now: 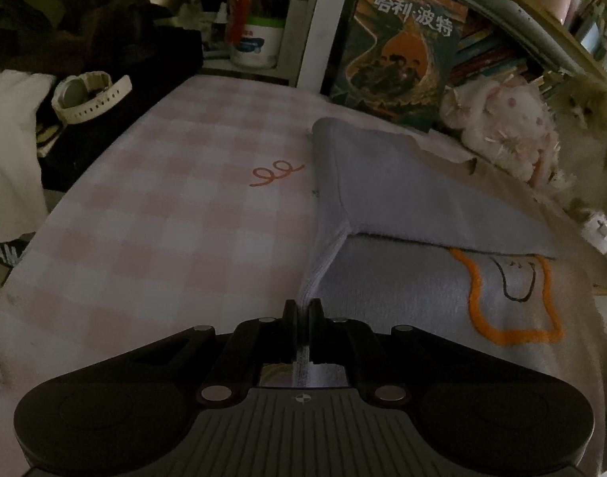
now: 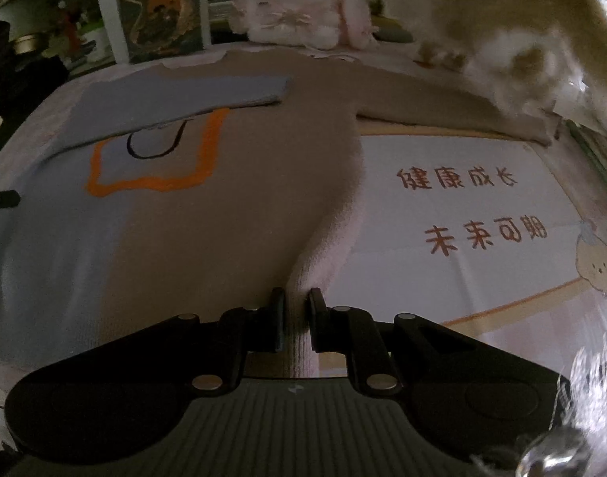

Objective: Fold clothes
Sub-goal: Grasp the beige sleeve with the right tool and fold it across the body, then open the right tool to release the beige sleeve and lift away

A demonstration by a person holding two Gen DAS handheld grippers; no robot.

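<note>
your left gripper (image 1: 302, 320) pinches the sweater (image 1: 383, 290) hem. your right gripper (image 2: 296, 310) clamps its other edge. one sleeve (image 2: 208, 93) lies folded across.

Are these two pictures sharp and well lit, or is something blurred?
Left wrist view: dim, fisheye-curved at the edges, sweater fairly sharp. Right wrist view: equally dim; the furry cat at top right is motion-blurred, plush rabbit slightly soft.

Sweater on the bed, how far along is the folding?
Done: the blue sleeve lies folded across the sweater. In hand: the left gripper and right gripper each pinch its bottom hem. Left: the tan sleeve is spread out, body unfolded.
</note>
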